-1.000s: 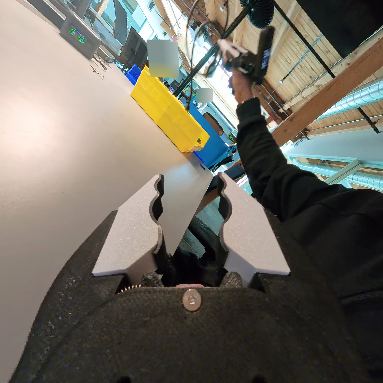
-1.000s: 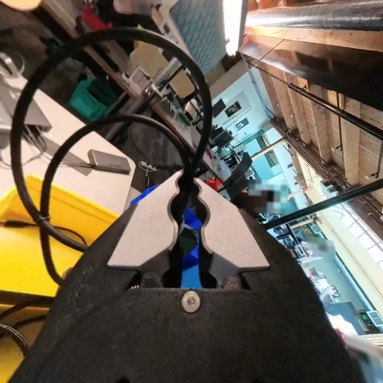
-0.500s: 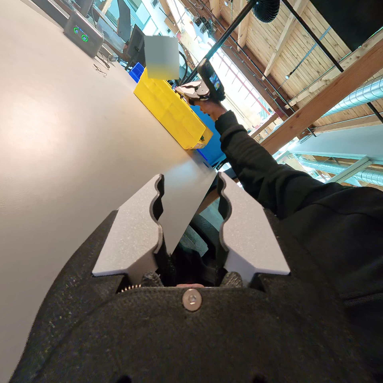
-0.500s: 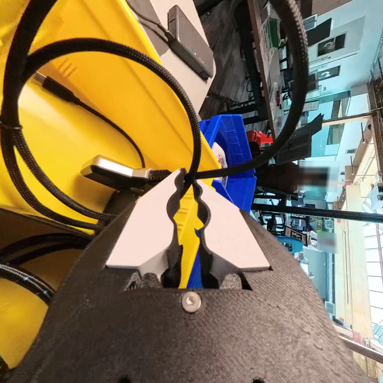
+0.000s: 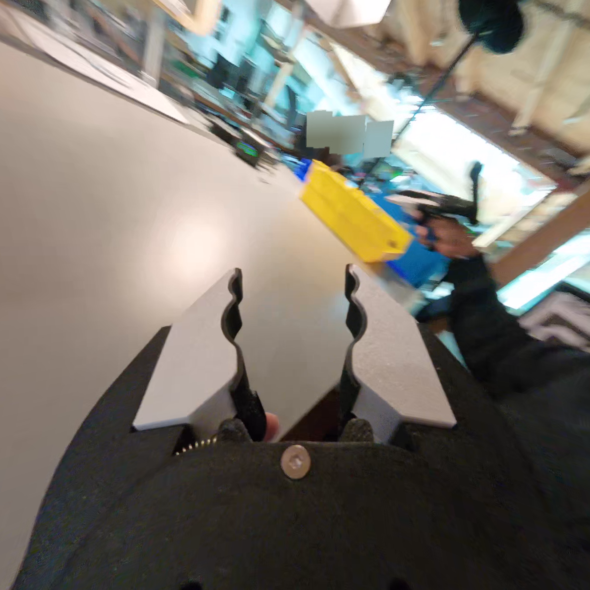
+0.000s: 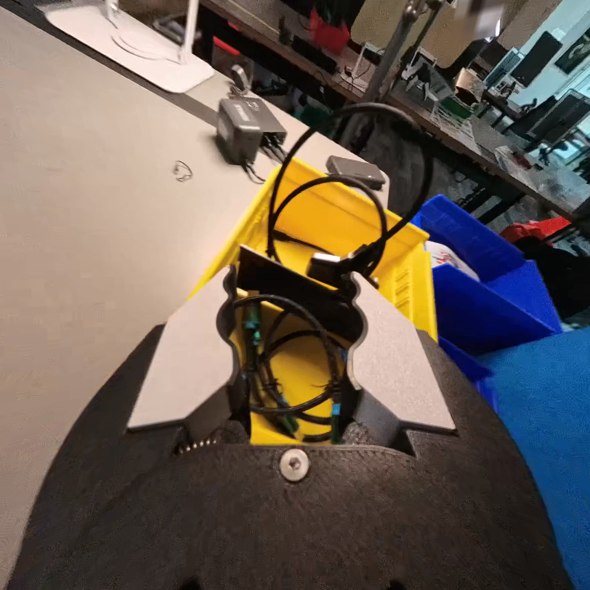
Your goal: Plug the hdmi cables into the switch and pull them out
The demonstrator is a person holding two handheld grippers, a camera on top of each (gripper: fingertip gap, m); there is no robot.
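The yellow plastic bin [image 6: 335,220] at the far corner of the pale grey table [image 6: 95,223] is the landmark here. The right gripper [image 6: 290,281] hangs just above the bin's near end with its jaws spread wide and nothing between them. Inside the bin, a black braided HDMI cable [image 6: 322,191] stands up in springy loops well above the rim, its silver-tipped plug [image 6: 322,260] resting on a flat black box [image 6: 287,281] that leans across the bin; whether that box is the switch I cannot tell. More bundled black cables [image 6: 287,383] with green and blue tags lie at the bin's near end. The left gripper [image 6: 0,0] is not in that view at all; the left wrist view shows the left gripper [image 5: 293,274], also wide open and empty, over bare table well short of the bin.

The likeliest trouble is the loops: a finger of the right gripper passing through one would snag it and drag the cable, perhaps tipping the black box. A grip on the braid instead of the plug body would probably let the plug swing and miss a port. The tangled bundles could also lift together.

The bin's walls hem in any sideways move, and a blue plastic bin [image 6: 479,271] sits just beside it on the side away from the open table. A dark grey adapter box [image 6: 245,127] lies on the table near the bin's far end. The free room is straight up and over the bare table toward the left gripper.
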